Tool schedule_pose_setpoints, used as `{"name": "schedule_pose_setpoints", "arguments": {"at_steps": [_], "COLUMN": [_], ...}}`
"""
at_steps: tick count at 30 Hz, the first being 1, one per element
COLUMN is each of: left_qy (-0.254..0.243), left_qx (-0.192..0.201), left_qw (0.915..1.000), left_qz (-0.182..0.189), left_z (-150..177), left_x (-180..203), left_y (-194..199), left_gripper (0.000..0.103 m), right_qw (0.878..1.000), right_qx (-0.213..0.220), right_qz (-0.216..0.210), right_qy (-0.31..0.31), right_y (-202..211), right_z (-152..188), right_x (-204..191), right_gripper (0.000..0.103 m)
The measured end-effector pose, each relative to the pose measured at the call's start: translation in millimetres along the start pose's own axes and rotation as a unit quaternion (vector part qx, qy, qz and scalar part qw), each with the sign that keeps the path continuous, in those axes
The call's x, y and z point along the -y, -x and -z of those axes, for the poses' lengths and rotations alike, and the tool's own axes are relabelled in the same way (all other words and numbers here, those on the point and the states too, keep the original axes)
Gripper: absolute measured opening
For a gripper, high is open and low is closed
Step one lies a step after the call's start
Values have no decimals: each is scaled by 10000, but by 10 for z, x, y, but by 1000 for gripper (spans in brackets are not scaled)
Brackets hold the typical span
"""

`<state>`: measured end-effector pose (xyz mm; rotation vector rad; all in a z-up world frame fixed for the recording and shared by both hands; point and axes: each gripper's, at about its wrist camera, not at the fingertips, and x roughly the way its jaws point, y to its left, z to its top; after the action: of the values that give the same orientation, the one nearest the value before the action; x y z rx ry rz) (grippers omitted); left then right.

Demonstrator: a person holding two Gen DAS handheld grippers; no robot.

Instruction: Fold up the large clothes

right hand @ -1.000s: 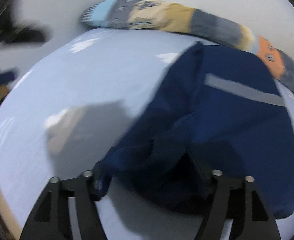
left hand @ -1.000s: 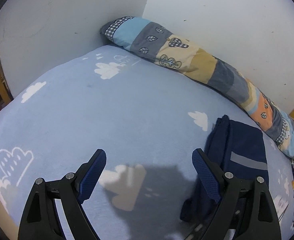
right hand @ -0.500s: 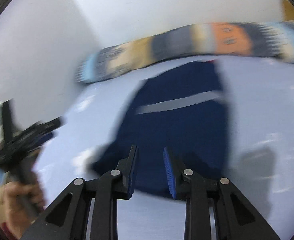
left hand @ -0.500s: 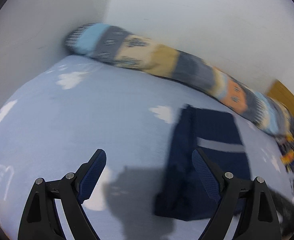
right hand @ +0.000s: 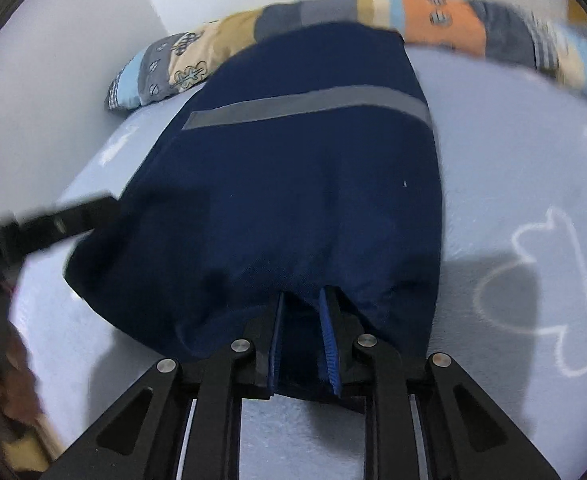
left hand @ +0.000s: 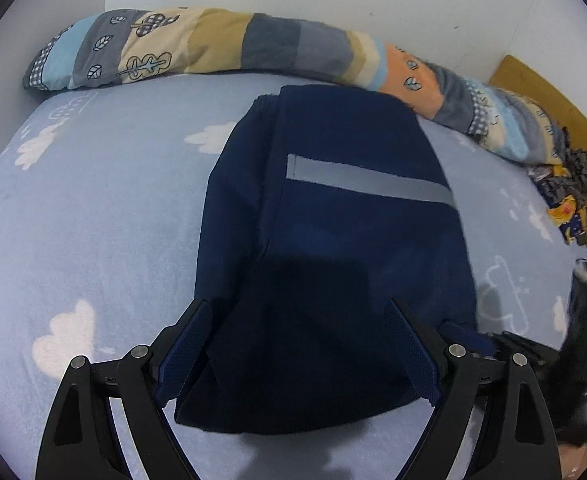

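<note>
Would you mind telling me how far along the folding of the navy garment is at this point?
Done: the navy garment lies on the bed sheet as a compact folded block, its grey stripe on top. In hand: the right tool is closed on its near edge, while the left tool sits open over the near end. Left: probably one last fold or tidy; that is a judgement.

A pale blue cloud-print bed (left hand: 105,216) carries a folded navy garment (left hand: 333,248) and a long patchwork pillow (left hand: 221,46)

Both wrist cams close, sharing garment (left hand: 333,240).
</note>
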<state>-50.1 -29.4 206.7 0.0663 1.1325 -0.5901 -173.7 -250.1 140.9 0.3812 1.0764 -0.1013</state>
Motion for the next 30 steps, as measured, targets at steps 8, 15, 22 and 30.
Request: {"name": "schedule_pose_setpoints", "arguments": {"at_steps": [8, 15, 22, 30], "left_qy": [21, -86, 30, -23], "left_qx": [231, -35, -231, -134], "left_qw": [9997, 9981, 9964, 9964], "left_qz": [-19, -606, -810, -839], "left_z": [-77, 64, 34, 41], "left_x": [255, 455, 521, 528], "left_y": [-95, -441, -608, -561], "left_gripper": [88, 88, 89, 88], "right_qw": [9990, 9962, 9923, 9961], "right_qx": [435, 142, -623, -297], "right_qz": [15, 854, 1065, 470], "right_qy": [-12, -40, 133, 683], "right_y": [456, -274, -827, 103], "right_z": [-1016, -1866, -1808, -1217], "right_x": [141, 338, 447, 145], "right_gripper": [23, 23, 24, 24]}}
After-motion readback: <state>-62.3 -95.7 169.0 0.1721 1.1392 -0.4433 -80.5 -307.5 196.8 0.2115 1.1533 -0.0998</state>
